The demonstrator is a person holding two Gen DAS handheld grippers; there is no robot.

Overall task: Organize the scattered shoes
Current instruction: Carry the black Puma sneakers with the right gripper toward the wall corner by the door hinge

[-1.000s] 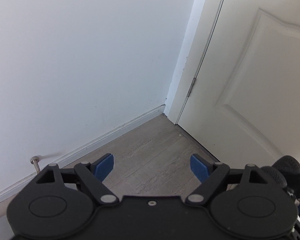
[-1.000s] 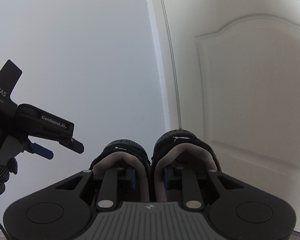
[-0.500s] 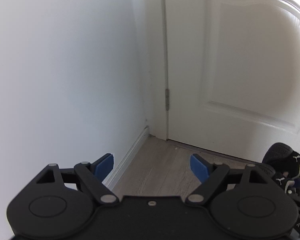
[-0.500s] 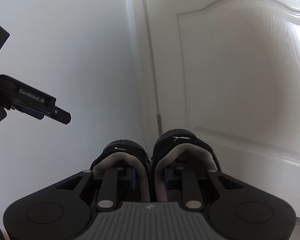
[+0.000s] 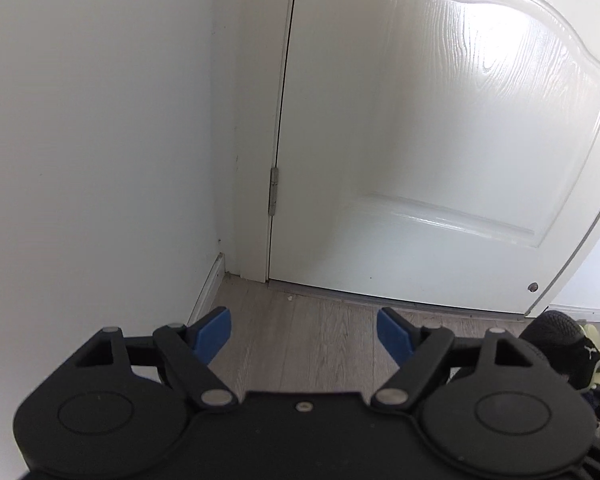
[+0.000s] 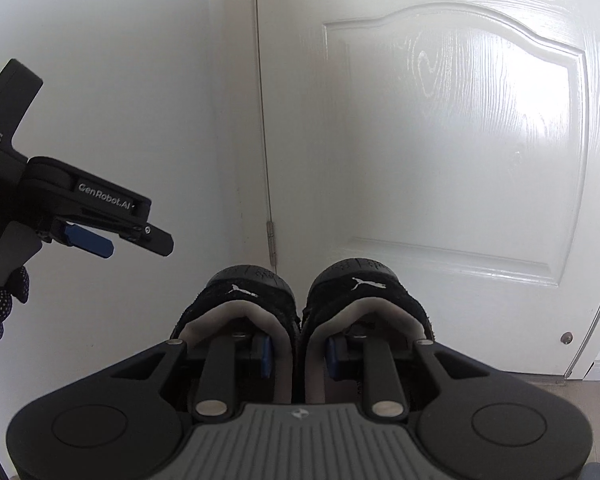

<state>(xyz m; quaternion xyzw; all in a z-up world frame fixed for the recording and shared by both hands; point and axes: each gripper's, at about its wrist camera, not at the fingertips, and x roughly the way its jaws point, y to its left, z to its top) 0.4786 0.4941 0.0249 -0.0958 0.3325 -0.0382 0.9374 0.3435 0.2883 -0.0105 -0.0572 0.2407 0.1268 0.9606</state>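
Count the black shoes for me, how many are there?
2. Both black Puma shoes sit side by side in the right hand-held gripper, which pinches their inner walls: the left shoe and the right shoe. Others may lie out of view.

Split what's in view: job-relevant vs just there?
Job:
- black shoes, a pair, pinched together by their inner walls
- right claw, shut on them
- left claw, open, holding nothing

Just there:
- door, shut
- hinge
- wall
- floor
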